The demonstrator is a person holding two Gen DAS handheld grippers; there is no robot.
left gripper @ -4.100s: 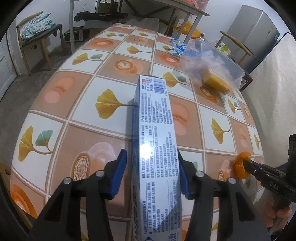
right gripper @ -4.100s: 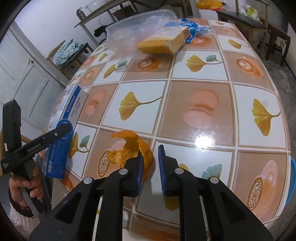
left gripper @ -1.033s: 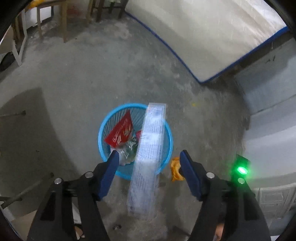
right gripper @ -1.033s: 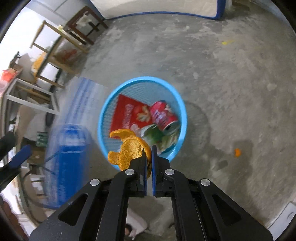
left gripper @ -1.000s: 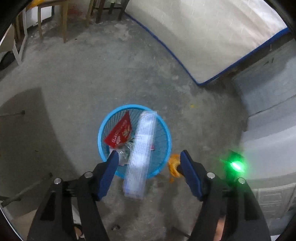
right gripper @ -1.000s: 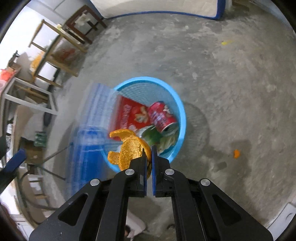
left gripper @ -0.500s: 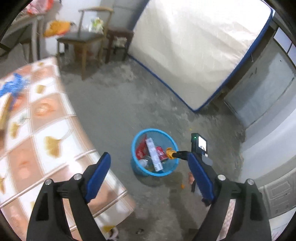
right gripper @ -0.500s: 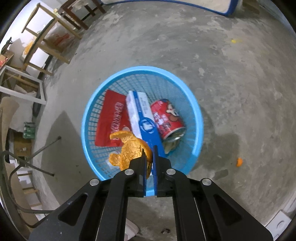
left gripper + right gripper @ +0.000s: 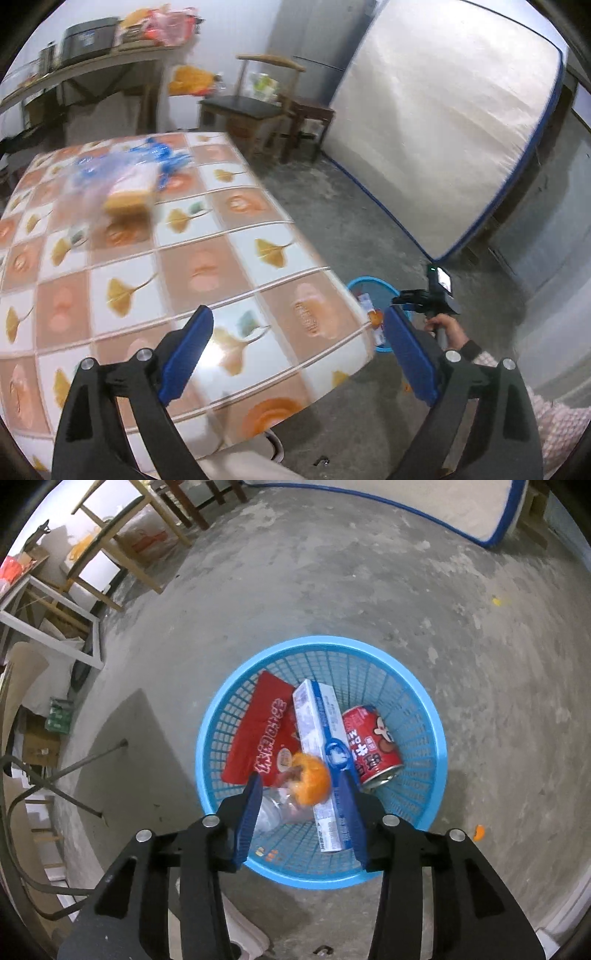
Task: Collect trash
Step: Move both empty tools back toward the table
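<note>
The orange peel (image 9: 309, 780) hung blurred between our right gripper's (image 9: 303, 814) spread jaws, touching neither pad that we could make out, directly above the blue basket (image 9: 436, 738). We judged it to be in free fall toward the toothpaste box (image 9: 320, 746), red snack bag (image 9: 260, 734) and red can (image 9: 371, 740) lying inside. The risk we saw was a bounce: the peel was over the near side of the basket, and a glancing hit on the slanted box could send it over the rim onto the concrete floor (image 9: 369, 572), where a small orange scrap (image 9: 479, 832) lay. Our left gripper (image 9: 297, 354) was wide apart and empty, pointed across the tiled table (image 9: 122, 266), where a blurred plastic bag (image 9: 122, 184) remained. A hasty swing there could knock it off the edge.
</note>
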